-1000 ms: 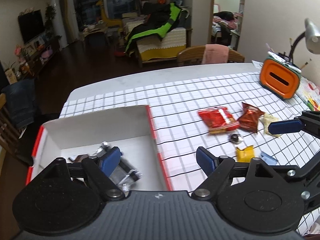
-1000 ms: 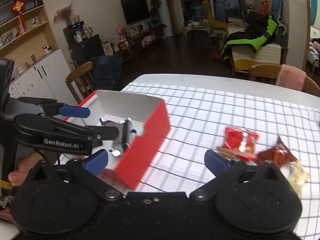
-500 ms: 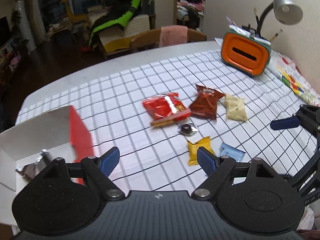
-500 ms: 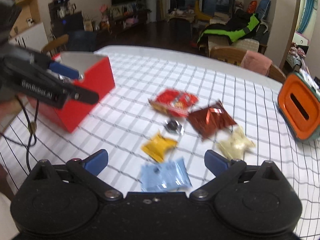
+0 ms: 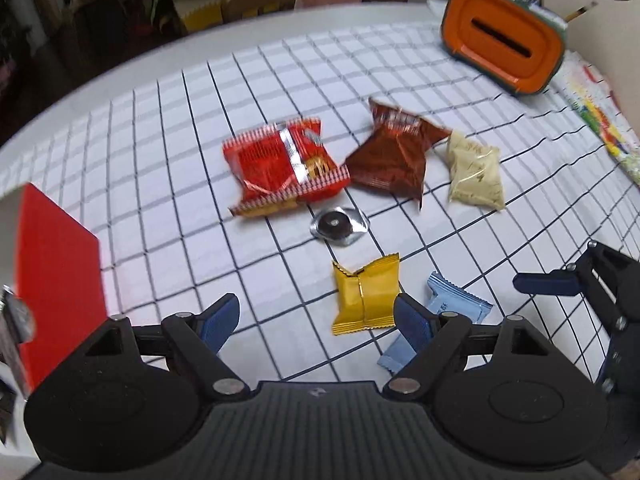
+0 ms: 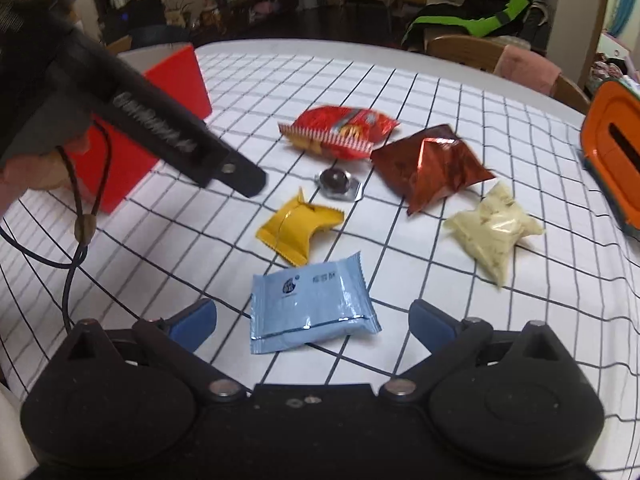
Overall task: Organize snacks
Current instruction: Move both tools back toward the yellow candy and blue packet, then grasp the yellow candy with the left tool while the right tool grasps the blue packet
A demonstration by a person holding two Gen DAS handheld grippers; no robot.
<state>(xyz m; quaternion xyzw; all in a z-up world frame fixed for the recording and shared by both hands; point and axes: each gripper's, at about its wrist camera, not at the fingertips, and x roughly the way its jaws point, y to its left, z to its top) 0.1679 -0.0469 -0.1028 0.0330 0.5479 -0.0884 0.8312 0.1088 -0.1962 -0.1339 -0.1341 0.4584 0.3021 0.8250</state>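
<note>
Several snacks lie on the checked tablecloth: a red packet (image 5: 282, 164) (image 6: 340, 130), a brown packet (image 5: 394, 154) (image 6: 432, 166), a cream packet (image 5: 474, 170) (image 6: 492, 230), a small silver-wrapped sweet (image 5: 338, 226) (image 6: 338, 183), a yellow packet (image 5: 366, 294) (image 6: 298, 230) and a light blue packet (image 5: 448, 308) (image 6: 310, 308). My left gripper (image 5: 316, 320) is open and empty, just in front of the yellow packet. My right gripper (image 6: 312, 320) is open, its fingers on either side of the blue packet, not closed on it. The red box (image 5: 56, 280) (image 6: 160, 108) stands at the left.
An orange holder (image 5: 504, 38) (image 6: 612, 152) stands at the far right of the table. A colourful sheet (image 5: 600, 120) lies beside it. Chairs (image 6: 476, 52) stand at the far table edge. The left gripper's arm (image 6: 152, 124) and its cord (image 6: 76, 256) reach over the table.
Both grippers have swung away from the red box to the snack pile. The right gripper has come down close over the blue packet; the left one now faces the yellow packet.
</note>
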